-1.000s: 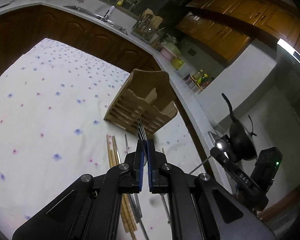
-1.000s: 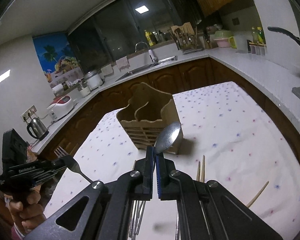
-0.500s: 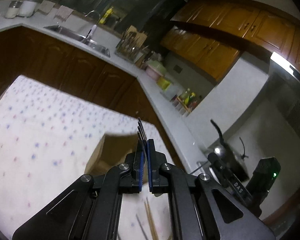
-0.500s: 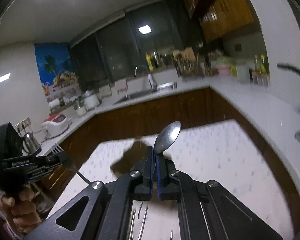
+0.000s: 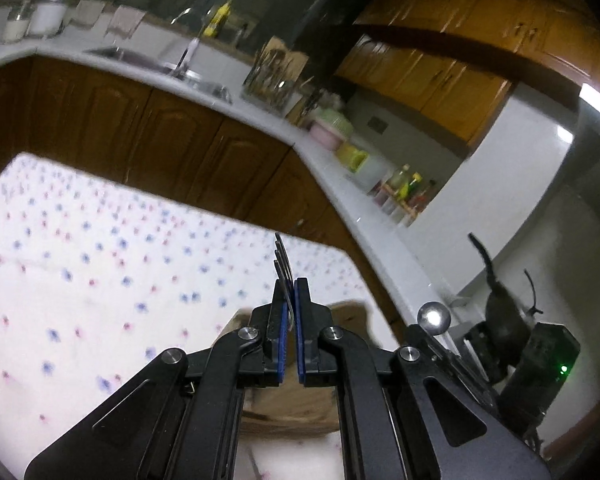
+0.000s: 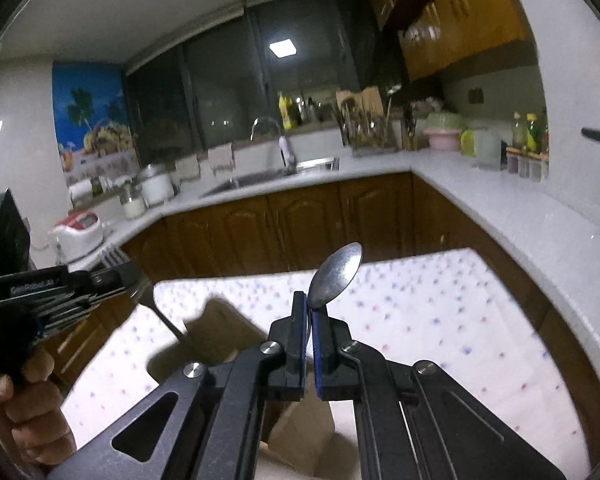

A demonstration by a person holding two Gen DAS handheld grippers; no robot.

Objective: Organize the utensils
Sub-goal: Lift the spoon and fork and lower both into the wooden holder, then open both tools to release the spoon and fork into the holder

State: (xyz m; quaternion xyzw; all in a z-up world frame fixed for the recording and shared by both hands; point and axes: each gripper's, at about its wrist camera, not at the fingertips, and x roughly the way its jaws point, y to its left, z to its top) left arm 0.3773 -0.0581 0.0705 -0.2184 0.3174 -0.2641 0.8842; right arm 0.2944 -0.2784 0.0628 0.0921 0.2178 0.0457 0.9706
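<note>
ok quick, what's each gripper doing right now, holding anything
left gripper: closed on a fork, tines up.
right gripper: closed on a spoon, bowl up.

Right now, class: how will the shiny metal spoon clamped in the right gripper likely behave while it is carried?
The shiny metal spoon probably stays stiff: it stands unbent above the right gripper. Its polished surface may slip between the pads. Pinched low, with the bowl overhanging, it could pivot.

Home kitchen: sink (image 6: 256, 178), wooden cabinets (image 6: 300, 220), white countertop (image 6: 500, 204), rice cooker (image 6: 78, 232).
</note>
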